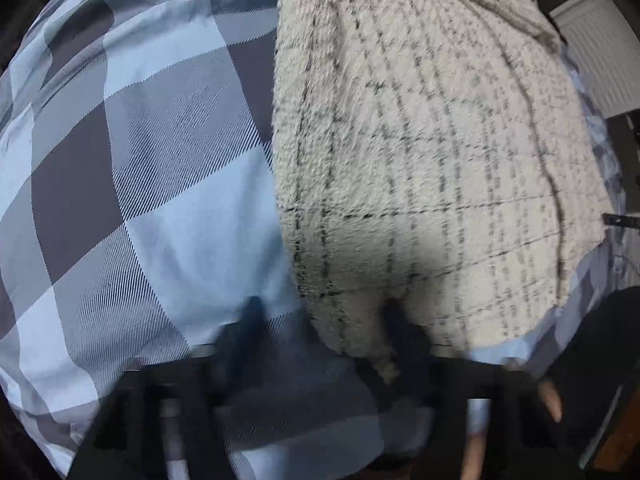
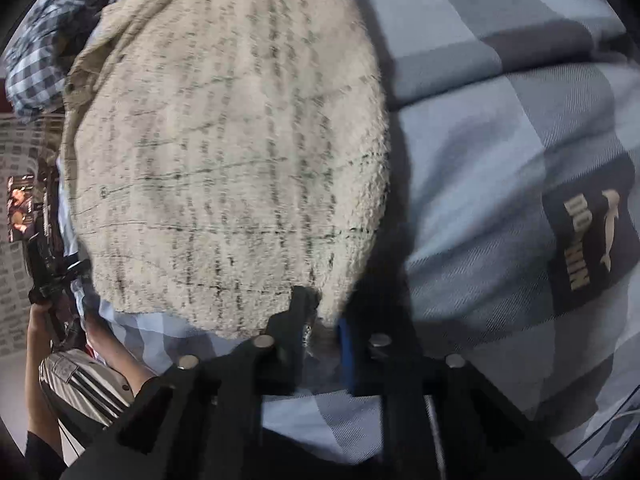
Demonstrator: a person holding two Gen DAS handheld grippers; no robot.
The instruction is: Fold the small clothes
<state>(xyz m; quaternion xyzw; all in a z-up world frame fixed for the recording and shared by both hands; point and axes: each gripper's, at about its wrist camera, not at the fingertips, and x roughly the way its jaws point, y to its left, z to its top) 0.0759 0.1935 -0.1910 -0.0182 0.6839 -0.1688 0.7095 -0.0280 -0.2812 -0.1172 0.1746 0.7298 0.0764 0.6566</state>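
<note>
A cream fleecy garment [image 1: 420, 140] with thin black grid lines lies spread on a blue-grey checked bed cover [image 1: 140, 160]. In the blurred left wrist view my left gripper [image 1: 324, 320] is low over the garment's near left corner. Its jaws stand apart, the corner lies by the right finger, and the left finger is over bare cover. The right wrist view shows the same garment [image 2: 232, 140], with my right gripper [image 2: 322, 328] shut on its near right corner. Cloth is bunched between those two fingers.
The checked cover [image 2: 500, 160] carries a dark label [image 2: 588, 240] with gold letters at the right. A heap of other clothes [image 2: 36, 60] sits at the far left. A person's arm [image 2: 120, 364] and striped shorts show at lower left. A white panel [image 1: 600, 52] stands beyond the bed.
</note>
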